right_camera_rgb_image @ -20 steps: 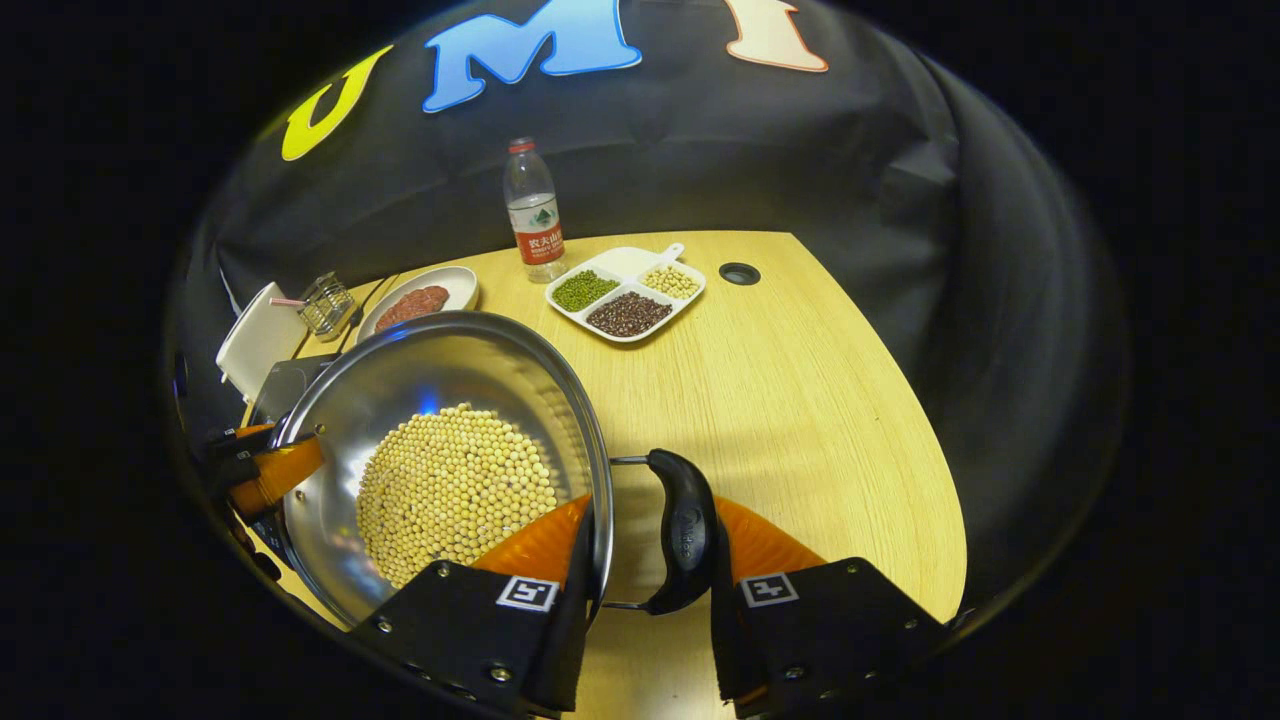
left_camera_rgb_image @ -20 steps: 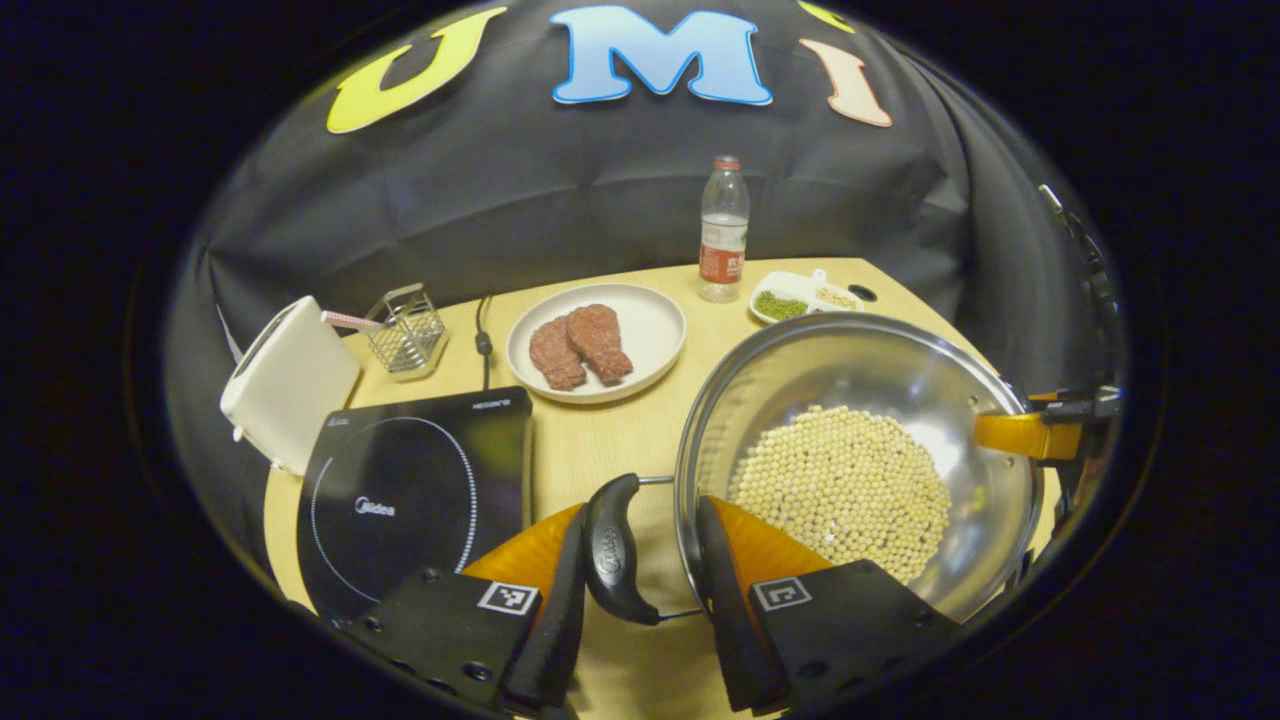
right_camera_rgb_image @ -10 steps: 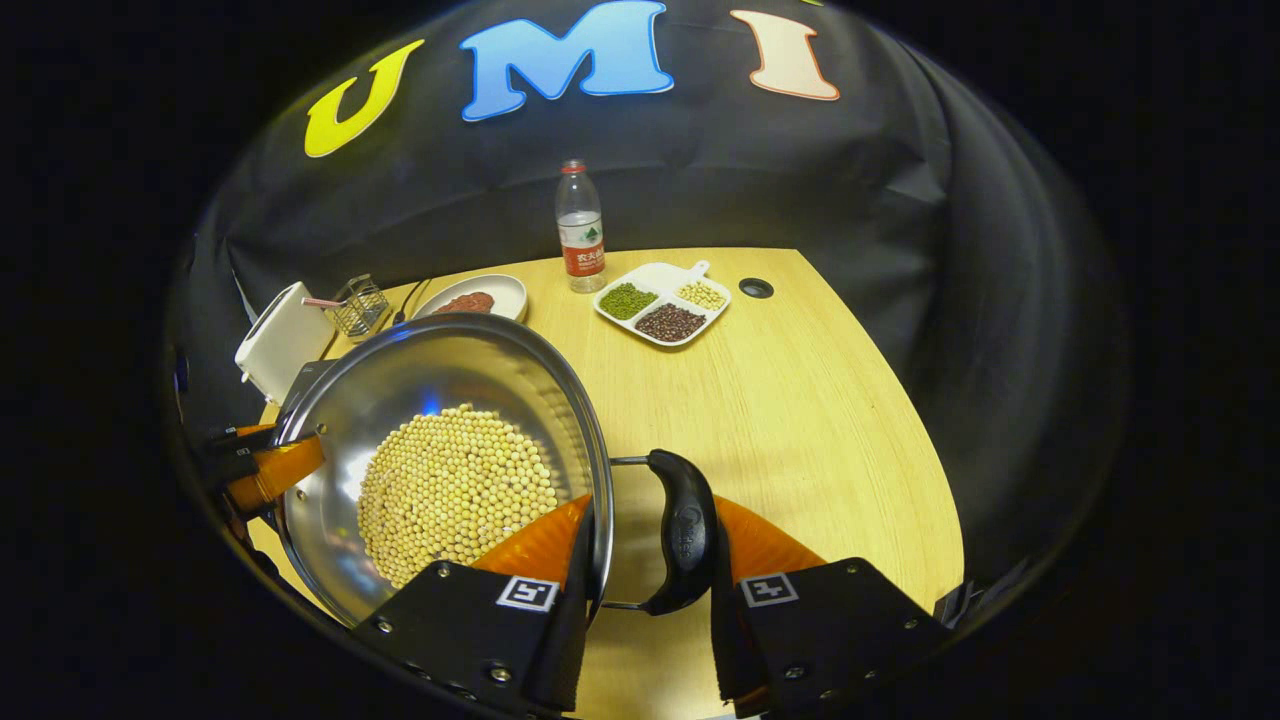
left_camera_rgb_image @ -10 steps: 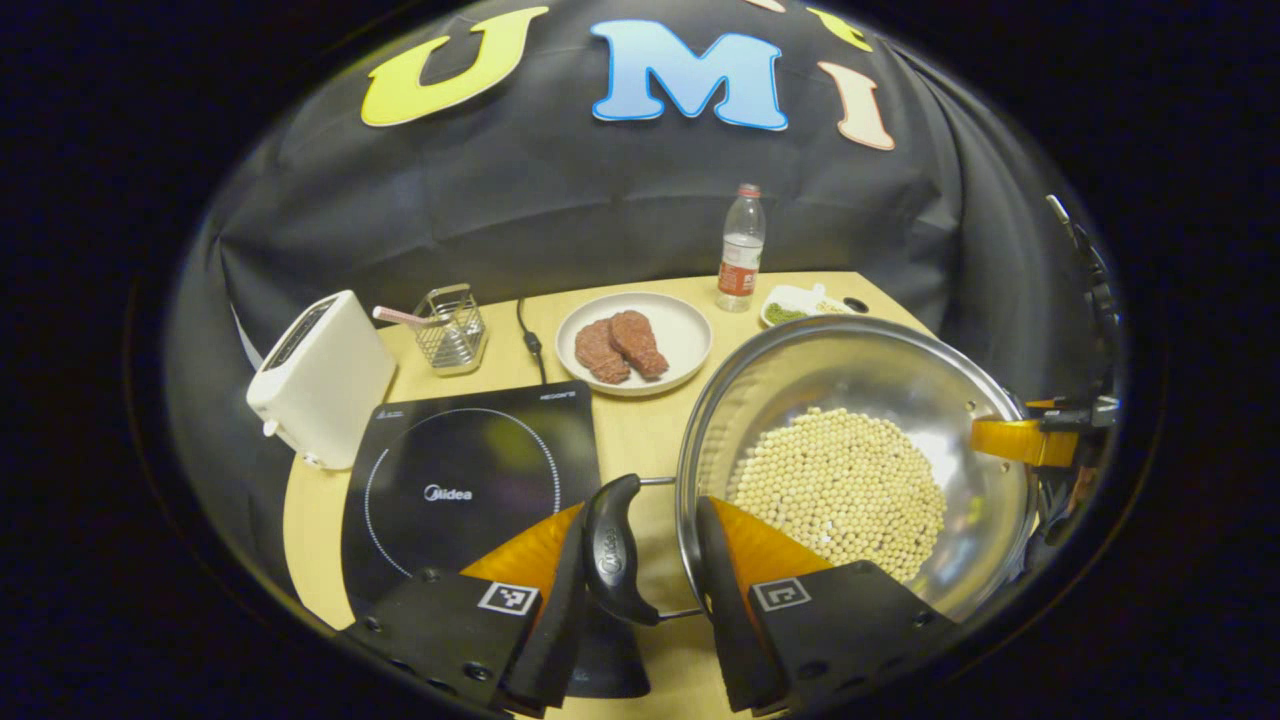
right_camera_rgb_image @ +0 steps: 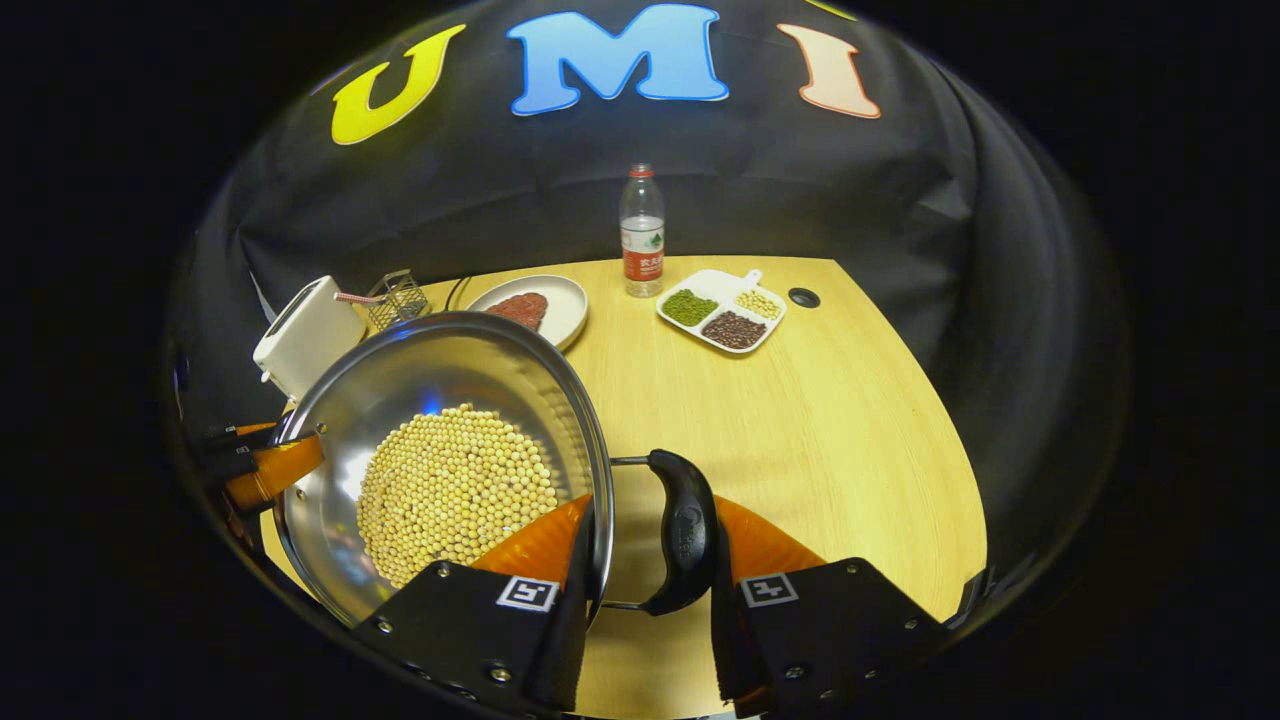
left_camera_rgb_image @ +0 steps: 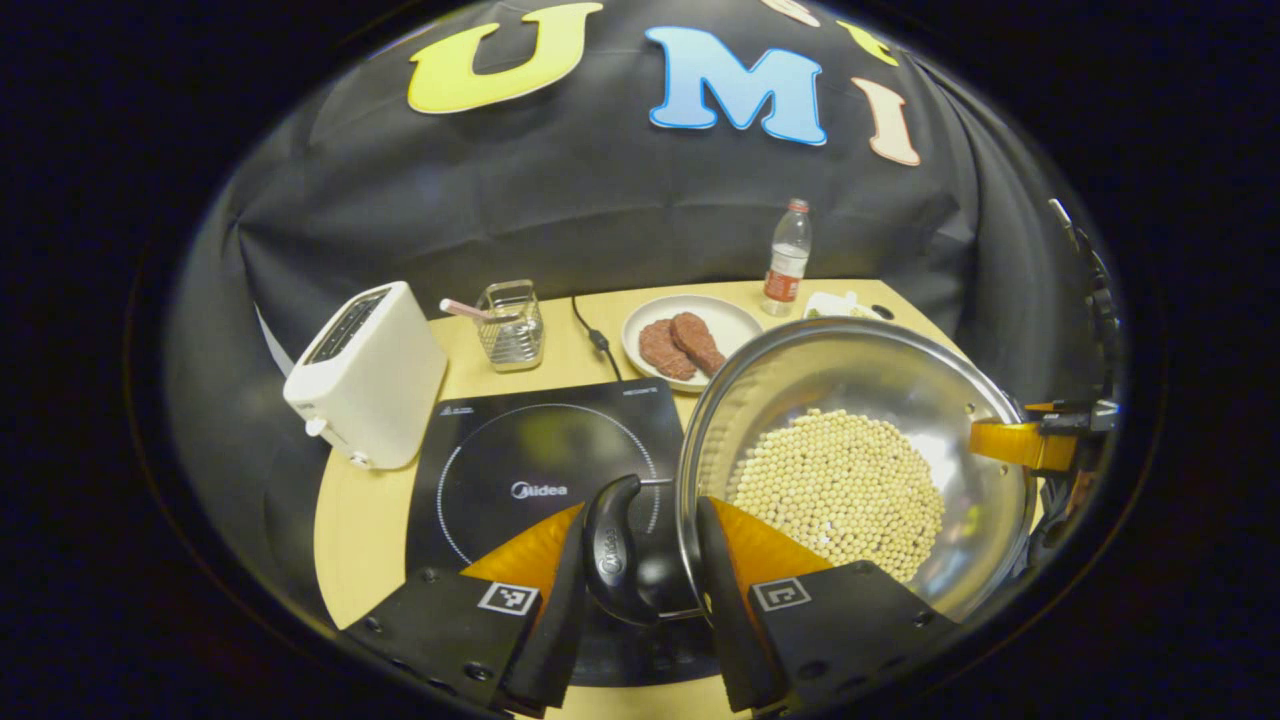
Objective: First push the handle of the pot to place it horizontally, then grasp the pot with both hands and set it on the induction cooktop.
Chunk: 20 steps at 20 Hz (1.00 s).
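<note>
One pot (left_camera_rgb_image: 860, 400) of beans, one induction cooktop (left_camera_rgb_image: 500, 450), one toaster (left_camera_rgb_image: 365, 375), one wire basket (left_camera_rgb_image: 510, 325), one plate (left_camera_rgb_image: 735, 320) bearing two meat patties (left_camera_rgb_image: 682, 346), one bottle (right_camera_rgb_image: 641, 232), one three-compartment dish (right_camera_rgb_image: 722, 310), two tools.

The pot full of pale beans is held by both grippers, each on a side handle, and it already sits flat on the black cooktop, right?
Not quite. The left gripper view shows the pot held above the table, only nearing the cooktop. The rest holds: both grippers hold its handles.
</note>
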Tool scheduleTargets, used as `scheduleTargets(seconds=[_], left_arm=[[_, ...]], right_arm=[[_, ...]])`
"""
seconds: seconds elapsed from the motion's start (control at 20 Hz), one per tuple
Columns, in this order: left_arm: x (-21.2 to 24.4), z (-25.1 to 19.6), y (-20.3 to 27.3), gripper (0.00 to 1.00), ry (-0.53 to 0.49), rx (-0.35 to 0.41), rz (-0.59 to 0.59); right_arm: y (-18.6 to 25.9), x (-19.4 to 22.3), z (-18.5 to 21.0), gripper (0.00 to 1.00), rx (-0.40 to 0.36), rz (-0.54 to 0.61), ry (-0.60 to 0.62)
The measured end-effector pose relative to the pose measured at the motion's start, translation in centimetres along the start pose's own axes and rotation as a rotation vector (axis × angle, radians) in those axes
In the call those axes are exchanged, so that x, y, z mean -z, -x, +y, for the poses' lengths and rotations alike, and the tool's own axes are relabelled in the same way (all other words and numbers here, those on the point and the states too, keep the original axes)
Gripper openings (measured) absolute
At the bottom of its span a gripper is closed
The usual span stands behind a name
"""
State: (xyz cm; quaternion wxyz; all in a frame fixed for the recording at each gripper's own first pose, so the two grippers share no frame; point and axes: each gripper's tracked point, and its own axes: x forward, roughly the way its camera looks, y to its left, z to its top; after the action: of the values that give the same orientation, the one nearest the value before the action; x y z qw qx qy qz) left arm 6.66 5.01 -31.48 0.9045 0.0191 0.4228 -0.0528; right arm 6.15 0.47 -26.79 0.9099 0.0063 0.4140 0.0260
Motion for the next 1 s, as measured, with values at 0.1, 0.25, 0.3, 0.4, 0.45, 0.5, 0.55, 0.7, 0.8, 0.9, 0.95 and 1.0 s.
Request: scheduleTargets(seconds=[0.1,0.25,0.3,0.4,0.45,0.5,0.55,0.7,0.8,0.9,0.95,1.0], left_arm=[[0.1,1.6,0.2,0.67,0.007,-0.006,0.0],[0.2,3.8,0.1,0.67,0.022,-0.013,0.003],[0.3,4.6,0.0,0.63,0.025,-0.016,0.004],[0.4,6.0,-0.1,0.63,0.032,-0.022,0.009],[0.4,6.7,-0.3,0.63,0.036,-0.025,0.009],[0.5,7.5,-0.3,0.63,0.04,-0.029,0.011],[0.5,8.3,-0.5,0.63,0.043,-0.034,0.013],[0.9,10.6,-0.8,0.63,0.058,-0.043,0.022],[0.9,12.1,-1.3,0.63,0.065,-0.05,0.027],[1.2,13.5,-1.7,0.63,0.071,-0.057,0.033],[1.2,14.2,-1.9,0.63,0.074,-0.06,0.033],[1.3,14.8,-2.0,0.63,0.077,-0.062,0.035]], right_arm=[[-0.1,-0.3,1.5,0.51,-0.006,0.001,0.008],[-0.4,-0.8,3.6,0.51,-0.013,0.005,0.022],[-0.7,-1.0,4.3,0.52,-0.015,0.005,0.027],[-1.3,-1.2,5.6,0.51,-0.021,0.009,0.035],[-1.6,-1.3,6.3,0.51,-0.025,0.01,0.037],[-1.9,-1.5,7.0,0.51,-0.029,0.012,0.041],[-2.2,-1.6,7.7,0.51,-0.031,0.012,0.044],[-3.1,-2.1,9.7,0.46,-0.038,0.014,0.057],[-3.8,-2.3,11.0,0.46,-0.042,0.017,0.065],[-4.6,-2.5,12.2,0.46,-0.047,0.021,0.071],[-5.0,-2.5,12.9,0.46,-0.05,0.023,0.072],[-5.3,-2.6,13.4,0.46,-0.052,0.024,0.074]])
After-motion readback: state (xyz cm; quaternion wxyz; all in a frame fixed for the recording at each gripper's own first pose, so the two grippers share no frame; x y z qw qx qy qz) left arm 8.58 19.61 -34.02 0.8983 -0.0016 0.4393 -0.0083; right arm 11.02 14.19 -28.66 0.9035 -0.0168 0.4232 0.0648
